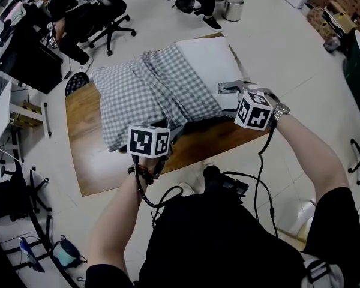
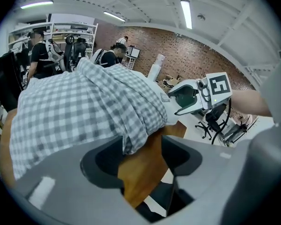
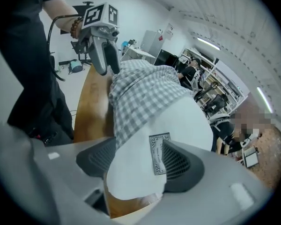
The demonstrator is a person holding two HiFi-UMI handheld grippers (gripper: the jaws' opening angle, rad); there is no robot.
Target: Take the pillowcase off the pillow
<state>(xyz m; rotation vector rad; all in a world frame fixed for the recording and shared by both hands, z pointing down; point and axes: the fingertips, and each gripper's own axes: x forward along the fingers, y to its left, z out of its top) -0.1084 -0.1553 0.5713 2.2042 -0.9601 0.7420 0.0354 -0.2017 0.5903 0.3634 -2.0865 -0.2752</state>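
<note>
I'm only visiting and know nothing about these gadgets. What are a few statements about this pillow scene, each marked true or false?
1. The pillowcase is grey-and-white checked. True.
2. The pillow lies on the floor. False: it lies on a wooden table.
3. A white pillow corner bearing a label sits between the jaws of the right gripper. True.
4. The pillowcase is completely off the pillow. False: only one white end shows; checked cloth covers the rest.
5. The left gripper has its jaws pressed together. False: they stand apart, with the pillowcase's edge hanging between them.
</note>
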